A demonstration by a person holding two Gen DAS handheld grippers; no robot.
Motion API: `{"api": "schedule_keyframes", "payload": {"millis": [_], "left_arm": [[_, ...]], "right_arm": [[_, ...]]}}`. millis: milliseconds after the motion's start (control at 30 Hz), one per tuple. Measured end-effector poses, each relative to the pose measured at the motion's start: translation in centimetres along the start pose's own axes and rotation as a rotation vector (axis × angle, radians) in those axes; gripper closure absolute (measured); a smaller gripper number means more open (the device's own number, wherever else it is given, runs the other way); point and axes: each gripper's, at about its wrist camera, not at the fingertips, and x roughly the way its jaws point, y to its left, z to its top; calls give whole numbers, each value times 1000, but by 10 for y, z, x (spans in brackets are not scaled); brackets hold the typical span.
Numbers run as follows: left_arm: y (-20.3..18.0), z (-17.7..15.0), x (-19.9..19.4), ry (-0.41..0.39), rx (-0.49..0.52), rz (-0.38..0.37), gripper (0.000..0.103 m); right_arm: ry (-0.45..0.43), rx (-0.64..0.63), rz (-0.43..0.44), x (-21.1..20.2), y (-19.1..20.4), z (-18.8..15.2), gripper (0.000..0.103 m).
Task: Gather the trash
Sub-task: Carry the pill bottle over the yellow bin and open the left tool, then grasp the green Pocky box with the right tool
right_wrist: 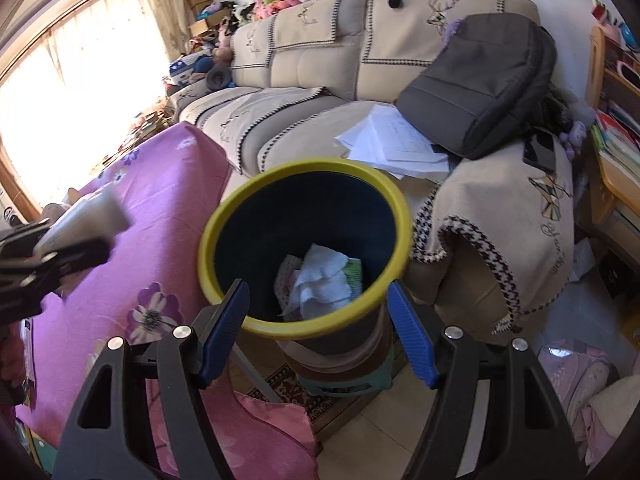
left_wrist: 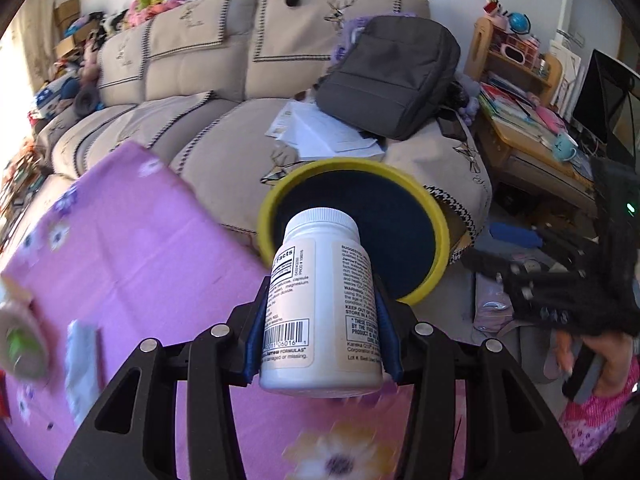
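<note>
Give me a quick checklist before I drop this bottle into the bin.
1. Left gripper clamped on the white bottle: ok.
2. Bottle over the yellow-rimmed bin opening: not ok, it sits above the purple tablecloth beside the bin.
3. Bin has room: ok, only crumpled tissues lie at the bottom.
4. Right gripper open and empty: ok.
5. Bottle cap tightly closed: cannot tell.

white bottle [left_wrist: 322, 304], yellow-rimmed bin [right_wrist: 304, 248], purple floral cloth [left_wrist: 132, 240]
</note>
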Motion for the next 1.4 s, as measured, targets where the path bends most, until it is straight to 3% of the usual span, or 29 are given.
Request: {"api": "schedule_keyframes", "payload": {"millis": [200, 433, 500, 533, 567, 633, 733, 833, 933, 1133, 1400], "left_arm": [[-24, 36, 74, 80, 22, -21, 57], [-34, 39, 128, 158, 10, -13, 56], [-36, 39, 136, 176, 14, 6, 51], [-35, 37, 137, 179, 9, 12, 36], [-35, 37, 137, 174, 2, 13, 29], [-34, 37, 131, 151, -9, 18, 29], [-30, 32, 103, 115, -25, 22, 29], [-25, 22, 51, 36, -33, 44, 29], [-12, 4, -12, -57, -59, 66, 18], [31, -56, -107, -158, -215, 95, 12], [90, -164, -189, -221, -389, 307, 12]], "right_arm": [[11, 35, -43, -6, -18, -7, 35], [17, 51, -54, -6, -23, -9, 32], [20, 54, -51, -5, -22, -9, 32], [22, 56, -50, -4, -22, -10, 32], [21, 57, -50, -5, -22, -10, 32], [19, 57, -56, -6, -21, -11, 32], [12, 61, -65, -8, -20, -12, 32], [9, 68, -62, -9, -18, -15, 31], [17, 59, -43, -5, -11, -15, 31], [14, 1, 16, -5, 29, -13, 31], [14, -125, 112, -2, 117, -11, 31]]}}
